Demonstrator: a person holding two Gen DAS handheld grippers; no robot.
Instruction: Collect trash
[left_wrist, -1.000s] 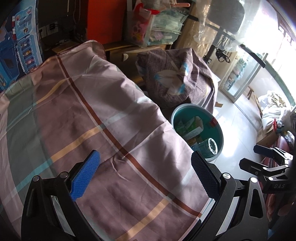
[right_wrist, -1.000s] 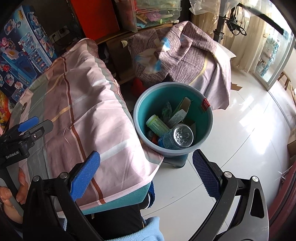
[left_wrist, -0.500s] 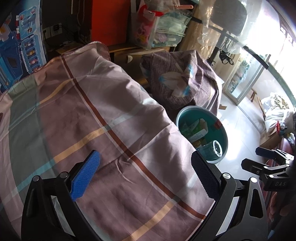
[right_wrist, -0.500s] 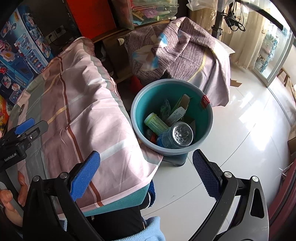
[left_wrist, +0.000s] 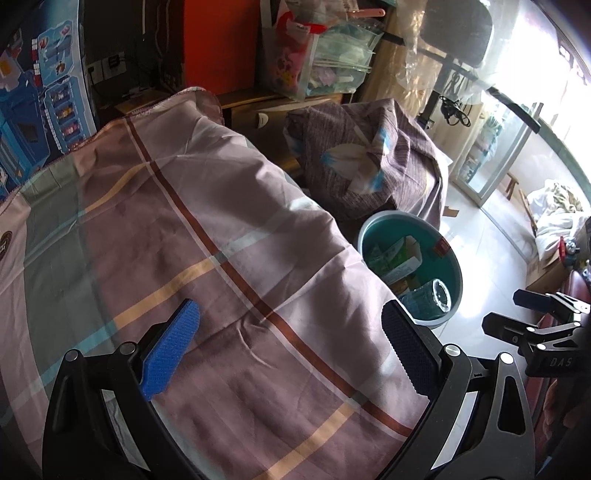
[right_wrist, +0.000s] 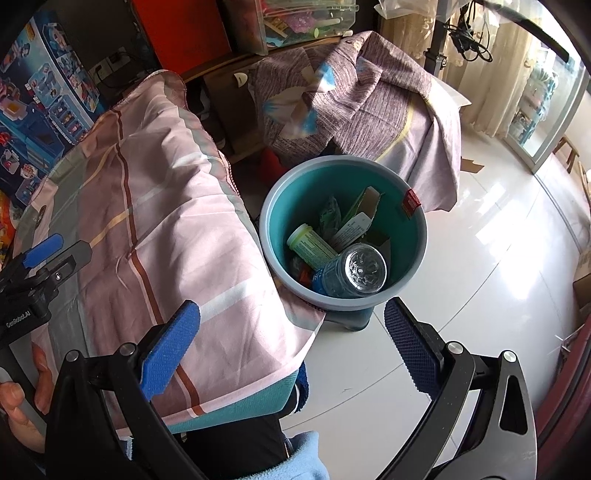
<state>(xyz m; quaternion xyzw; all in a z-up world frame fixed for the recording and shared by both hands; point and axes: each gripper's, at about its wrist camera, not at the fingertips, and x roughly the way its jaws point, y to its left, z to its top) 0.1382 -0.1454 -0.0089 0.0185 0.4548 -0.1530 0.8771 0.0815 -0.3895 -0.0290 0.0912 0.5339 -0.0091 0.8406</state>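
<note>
The teal bin (right_wrist: 343, 229) beside the tabletop's right edge already holds a plastic bottle (right_wrist: 351, 271) and cartons; both grippers' fingers are released, the checked cloth (left_wrist: 207, 266) bare.

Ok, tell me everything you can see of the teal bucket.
The teal bucket is round, plastic-looking, with a paler grey-blue rim and a small red tag inside its wall. It stands upright on the white tiled floor, beside the cloth-covered table, whose plaid cloth overlaps its rim. It holds a clear bottle, a green tube, cartons and wrappers.
</note>
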